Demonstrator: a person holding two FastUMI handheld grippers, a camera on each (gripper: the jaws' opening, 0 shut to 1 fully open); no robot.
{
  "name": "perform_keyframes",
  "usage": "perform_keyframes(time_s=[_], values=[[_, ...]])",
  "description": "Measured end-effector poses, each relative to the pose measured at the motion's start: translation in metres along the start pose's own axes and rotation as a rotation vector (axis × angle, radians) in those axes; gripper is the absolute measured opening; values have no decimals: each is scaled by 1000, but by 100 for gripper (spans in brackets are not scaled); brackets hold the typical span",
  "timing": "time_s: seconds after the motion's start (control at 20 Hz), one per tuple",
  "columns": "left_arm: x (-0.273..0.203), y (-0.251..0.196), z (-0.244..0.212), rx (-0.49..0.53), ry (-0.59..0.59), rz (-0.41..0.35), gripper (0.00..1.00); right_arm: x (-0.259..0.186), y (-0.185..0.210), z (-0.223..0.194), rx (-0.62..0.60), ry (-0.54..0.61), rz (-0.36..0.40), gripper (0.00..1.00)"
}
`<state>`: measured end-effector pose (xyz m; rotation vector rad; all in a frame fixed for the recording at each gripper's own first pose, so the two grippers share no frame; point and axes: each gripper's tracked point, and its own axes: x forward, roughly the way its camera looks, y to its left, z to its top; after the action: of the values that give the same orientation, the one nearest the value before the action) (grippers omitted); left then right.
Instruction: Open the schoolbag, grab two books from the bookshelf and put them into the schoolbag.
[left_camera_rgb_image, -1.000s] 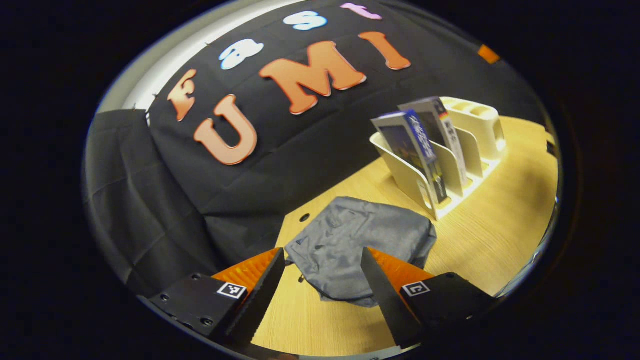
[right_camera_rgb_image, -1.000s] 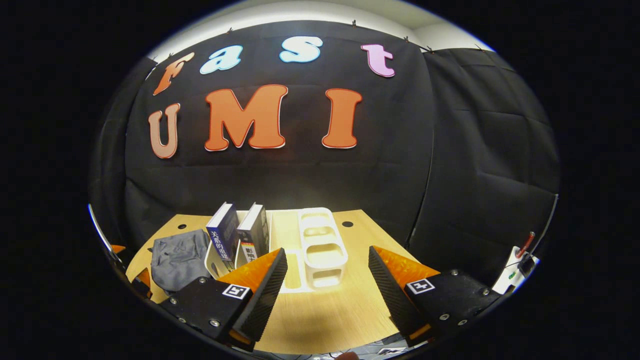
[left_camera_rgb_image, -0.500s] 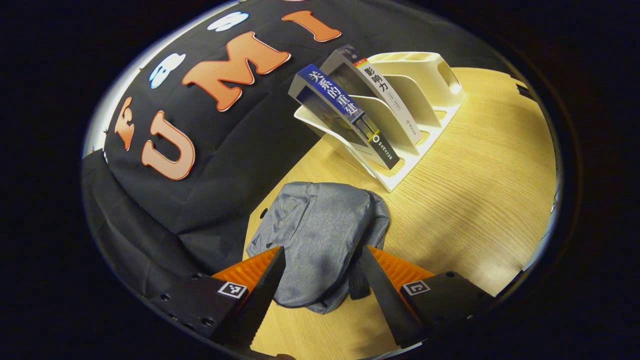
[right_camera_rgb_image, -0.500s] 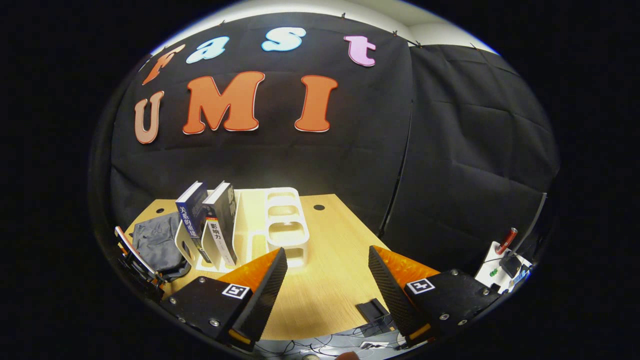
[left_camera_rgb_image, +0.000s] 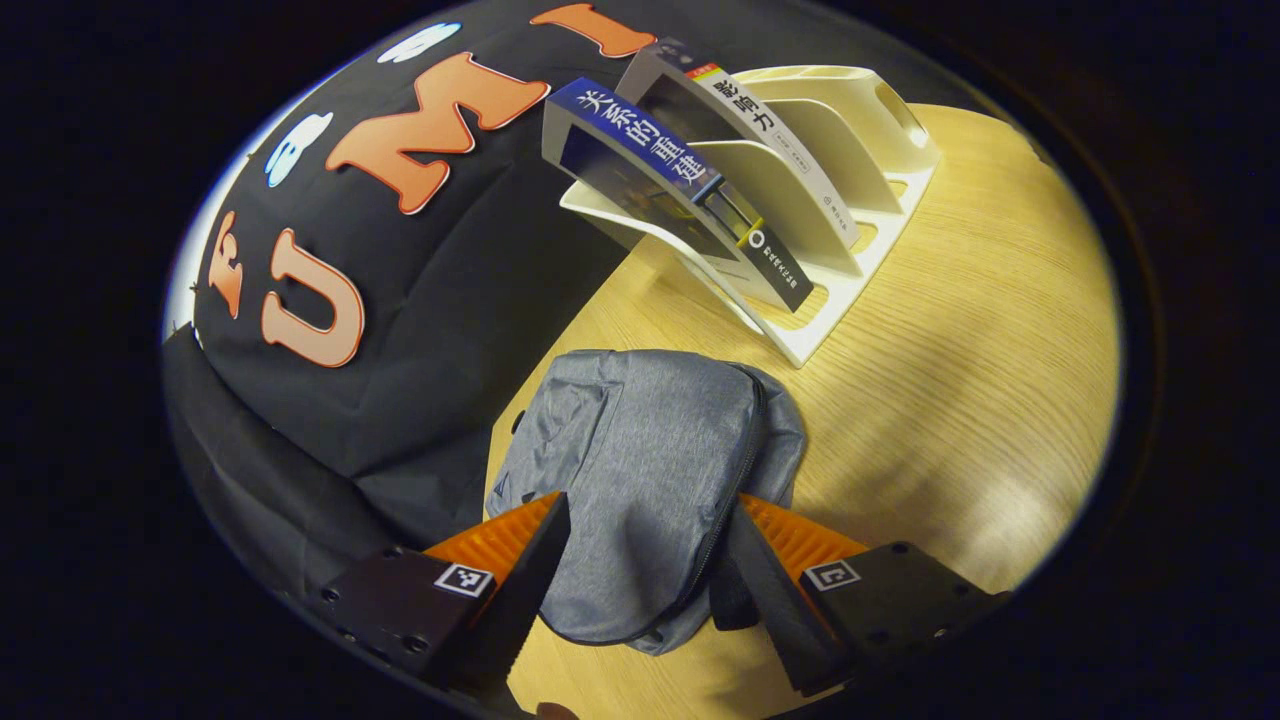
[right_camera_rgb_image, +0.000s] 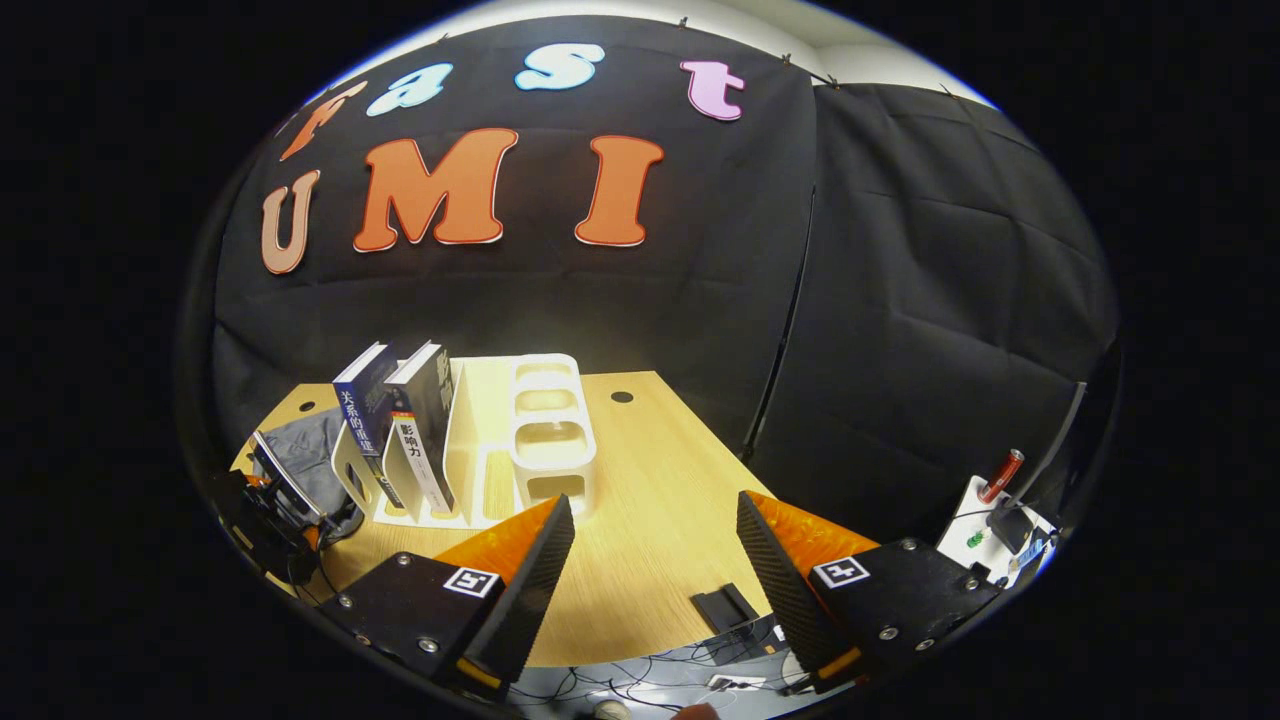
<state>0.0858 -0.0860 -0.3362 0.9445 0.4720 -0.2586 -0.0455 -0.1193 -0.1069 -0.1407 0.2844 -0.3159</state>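
Closer now comes the left gripper (left_camera_rgb_image: 640, 560), dropping in over the grey schoolbag (left_camera_rgb_image: 640, 470) since a second ago, when the bag lay well ahead of its fingers. Its jaws stand wide, one finger on each side of the bag's near end, and whether either finger touches the cloth I cannot tell. The bag lies flat on the wooden table (left_camera_rgb_image: 960, 380), its zip closed along the right edge. Just beyond it stands the white bookshelf (left_camera_rgb_image: 850, 250), and in its nearest slots lean two books, the blue-spined book (left_camera_rgb_image: 650, 150) in front and the white-spined book (left_camera_rgb_image: 770, 130) behind it, both tilted.

Over on the other side, the right gripper (right_camera_rgb_image: 650, 560) hangs above the table's near edge, jaws wide and holding nothing. Its view has swung since a second ago, and the bookshelf (right_camera_rgb_image: 540, 440) now sits farther left. From here the two books stand side by side, blue-spined book (right_camera_rgb_image: 362, 420) left of the white-spined book (right_camera_rgb_image: 415, 430). The schoolbag (right_camera_rgb_image: 305, 460) peeks out beyond them, with the left gripper (right_camera_rgb_image: 270, 500) right at it. A small black block (right_camera_rgb_image: 725, 608) rests at the table's front edge.
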Motion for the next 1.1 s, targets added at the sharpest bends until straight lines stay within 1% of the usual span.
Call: perform_keyframes(time_s=[0.05, 0.25, 0.3, 0.35, 0.4, 0.45, 0.5, 0.55, 0.6, 0.65, 0.7, 0.75, 0.8, 0.9, 1.0, 1.1], values=[[0, 2, -5, -6, 19, 0, 97, 1, 3, 0, 5, 0, 9, 98], [1, 4, -8, -20, 25, -10, 97, 8, 18, 6, -8, -11, 31, 98], [0, 3, -5, -17, 25, -15, 94, 8, 22, 8, 0, -15, 33, 98], [0, 4, -2, -11, 19, -17, 94, 6, 25, 9, 16, -20, 39, 98], [-2, 4, -1, -2, 12, -25, 86, 6, 29, 10, 34, -25, 47, 98], [-5, 6, 3, 7, 2, -24, 81, 5, 34, 10, 50, -26, 56, 98], [-6, 9, 8, 21, -15, -18, 58, 6, 36, 10, 59, -24, 60, 98], [-6, 12, 13, 34, -25, -18, 57, 8, 38, 10, 63, -23, 66, 98], [-5, 13, 15, 42, -29, -20, 52, 9, 40, 11, 67, -25, 70, 98], [-5, 11, 16, 38, -24, -36, 43, 11, 39, 11, 68, -25, 70, 98], [-6, 11, 14, 28, -19, -48, 39, 12, 37, 11, 72, -21, 58, 98], [-6, 8, 14, 23, -19, -65, 32, 12, 35, 12, 83, -23, 46, 98], [-6, 5, 12, 33, -10, -76, 13, 9, 35, 15, 100, -32, 43, 98], [-5, -5, 8, 72, 7, -125, 8, 8, 39, 15, 131, -28, 42, 98], [-4, -4, 10, 101, -16, -127, 4, 7, 42, 12, 154, -13, 39, 98], [-4, -4, 11, 109, -20, -149, 3, 4, 47, 14, 171, -12, 47, 98]])
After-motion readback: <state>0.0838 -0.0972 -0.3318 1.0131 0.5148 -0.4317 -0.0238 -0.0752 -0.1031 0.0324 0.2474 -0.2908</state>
